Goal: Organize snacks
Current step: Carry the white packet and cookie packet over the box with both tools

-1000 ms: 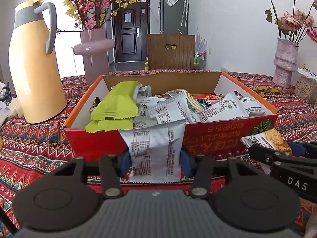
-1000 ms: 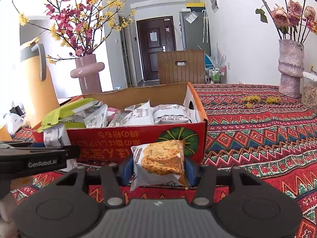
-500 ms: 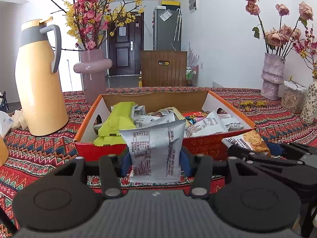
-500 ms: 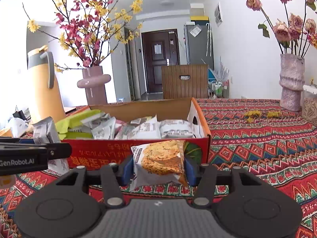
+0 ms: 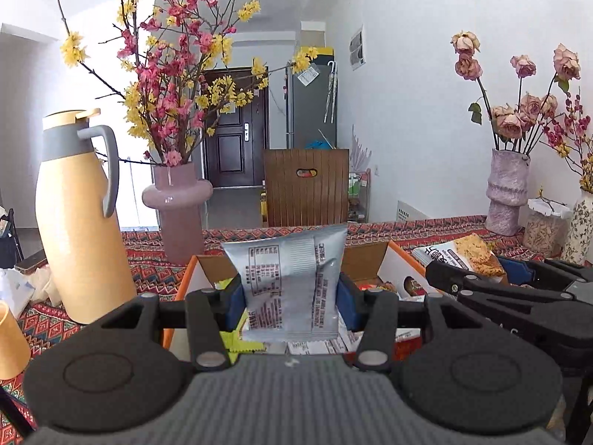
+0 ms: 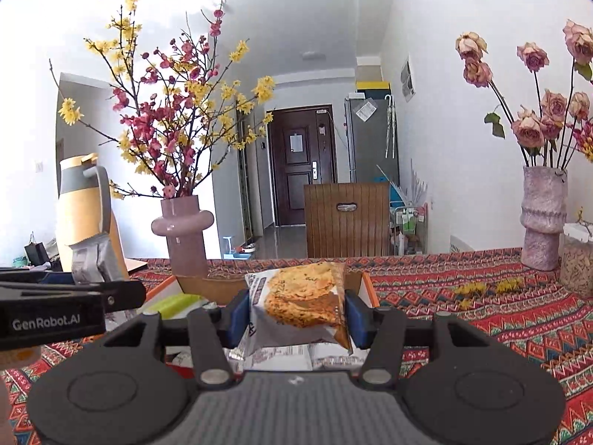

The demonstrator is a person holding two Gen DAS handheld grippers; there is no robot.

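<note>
On a table covered with a red patterned cloth (image 6: pixel 481 319) sits one open cardboard snack box (image 5: pixel 398 263) with orange edges, and two grippers hang side by side above it, each holding one packet.

The left gripper (image 5: pixel 291 298) has its two blue pads pressed against the sides of one silver snack packet (image 5: pixel 292 278), held upright with its printed back panel facing the camera. The packet is lifted above the box, its top edge level with the far side of the table.

The right gripper (image 6: pixel 296 313) pinches one cookie packet (image 6: pixel 302 304) between its two blue pads; the wrapper is white with a picture of golden biscuit. It too is held over the box, just above the loose packets lying inside.

Inside the box, below the grippers, lie several more snacks: one lime-green wrapper (image 6: pixel 174 304) near the left side, and a few white packets (image 6: pixel 318 358) whose exact number cannot be told, since the grippers hide most of them.

Each camera catches the other gripper at its edge. The left gripper's view shows the right one beside it, cookie packet uppermost.

Around the box stand one tall yellow thermos jug (image 5: pixel 79 222) with a grey handle, at the left, and three vases. One mauve vase (image 5: pixel 178 207) holds pink and yellow blossom branches, one textured lilac vase (image 5: pixel 506 193) holds dried roses, and one floral-patterned vase (image 5: pixel 582 222) stands at the far right edge. One clear jar (image 5: pixel 545 224) stands between the last two. Beyond the table is one wooden chair back (image 6: pixel 346 218).
</note>
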